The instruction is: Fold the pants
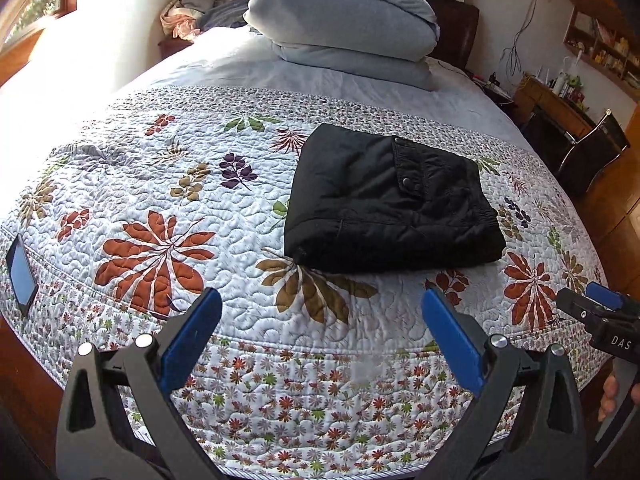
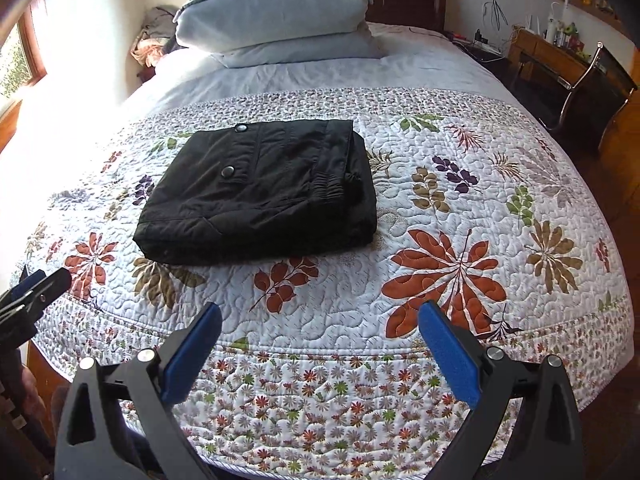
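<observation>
The black pants [image 1: 390, 200] [image 2: 260, 192] lie folded into a compact rectangle on the floral quilt, a snap-button pocket flap facing up. My left gripper [image 1: 322, 300] hovers open over the foot of the bed, short of the pants and a little left of them, nothing between its blue pads. My right gripper [image 2: 320, 314] is open too, held back near the bed's edge, with the pants ahead and to its left. Each gripper shows at the edge of the other's view: the right one [image 1: 600, 308] and the left one [image 2: 32, 284].
The floral quilt [image 1: 168, 208] [image 2: 480, 208] covers the near half of the bed. Stacked grey-blue pillows [image 1: 344, 20] [image 2: 276, 12] sit at the headboard. A phone [image 1: 21, 276] lies at the quilt's left edge. A desk and chair [image 2: 580, 80] stand to the right.
</observation>
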Motion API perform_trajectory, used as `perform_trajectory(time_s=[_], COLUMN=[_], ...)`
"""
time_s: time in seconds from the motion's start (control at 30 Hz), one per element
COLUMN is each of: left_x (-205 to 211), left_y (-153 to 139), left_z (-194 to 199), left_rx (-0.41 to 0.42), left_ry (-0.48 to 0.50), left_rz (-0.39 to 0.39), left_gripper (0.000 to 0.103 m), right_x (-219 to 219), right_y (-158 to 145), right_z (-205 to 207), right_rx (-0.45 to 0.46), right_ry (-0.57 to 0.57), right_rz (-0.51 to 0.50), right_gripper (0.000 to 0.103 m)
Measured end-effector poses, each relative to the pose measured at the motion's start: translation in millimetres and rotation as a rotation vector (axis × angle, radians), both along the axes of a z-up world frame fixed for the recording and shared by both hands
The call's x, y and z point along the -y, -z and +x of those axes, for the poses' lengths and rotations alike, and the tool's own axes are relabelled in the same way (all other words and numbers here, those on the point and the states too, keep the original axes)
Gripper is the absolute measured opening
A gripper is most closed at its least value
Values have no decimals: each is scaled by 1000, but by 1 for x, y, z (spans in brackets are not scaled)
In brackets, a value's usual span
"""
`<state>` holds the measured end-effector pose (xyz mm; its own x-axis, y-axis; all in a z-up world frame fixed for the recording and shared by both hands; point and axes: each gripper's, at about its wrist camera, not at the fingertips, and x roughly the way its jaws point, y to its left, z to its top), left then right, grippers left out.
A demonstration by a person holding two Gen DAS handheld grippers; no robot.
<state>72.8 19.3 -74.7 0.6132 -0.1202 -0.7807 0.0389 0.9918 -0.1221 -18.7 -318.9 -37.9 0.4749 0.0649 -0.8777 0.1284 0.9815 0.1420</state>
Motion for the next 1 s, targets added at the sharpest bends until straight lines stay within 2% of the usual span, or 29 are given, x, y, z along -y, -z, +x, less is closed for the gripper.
perform_trajectory(time_s=[0.2, 0.37, 1.0], left_x=[0, 5, 27], left_y=[-4, -5, -12], left_z=[-11, -18, -15], left_rx=[14, 9, 19], left_ry=[3, 14, 70], left_rz=[67, 110, 96], left_gripper=[100, 100, 100], right_x=[-4, -6, -14], right_y=[-9, -7, 2], right_z=[-10, -13, -6], right_rx=[9, -20, -55], right_ry=[-3, -9, -42], right_rz=[-28, 6, 13], right_gripper=[99, 99, 99])
